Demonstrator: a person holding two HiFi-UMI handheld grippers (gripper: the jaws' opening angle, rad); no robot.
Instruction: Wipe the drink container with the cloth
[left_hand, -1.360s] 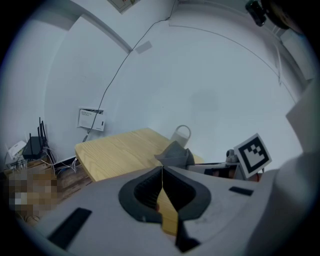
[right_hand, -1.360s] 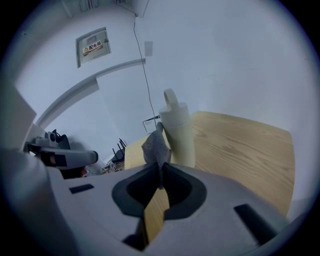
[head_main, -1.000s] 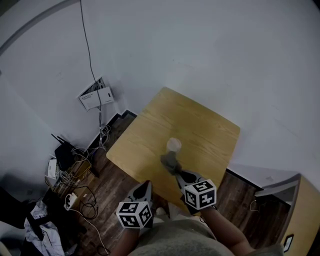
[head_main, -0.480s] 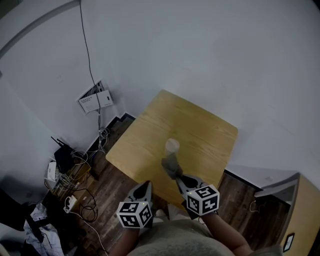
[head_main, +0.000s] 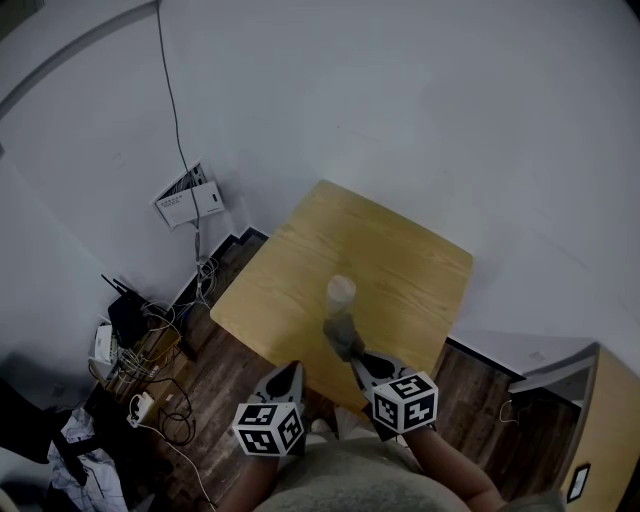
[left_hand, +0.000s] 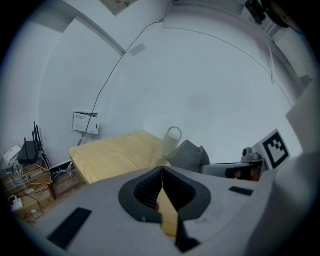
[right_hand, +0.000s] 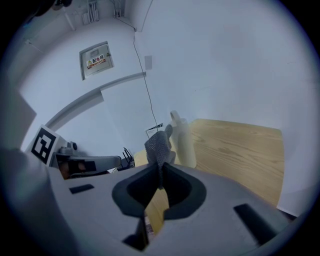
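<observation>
- Nearest the person, left gripper (head_main: 287, 372) hangs by the near edge of the desk (head_main: 400, 245), jaws pressed together on nothing;
- beside it, right gripper (head_main: 356, 352) pinches a grey, knit-textured cloth (head_main: 340, 328), bunched upright;
- just beyond the cloth, a pale, translucent cylindrical drink container (head_main: 341, 292) stands on the light wood-grain desk.

Light wooden table (head_main: 400, 250), rounded corners, on dark plank floor (head_main: 215, 390), pale drink container (head_main: 341, 292) with loop handle standing near its middle
</observation>
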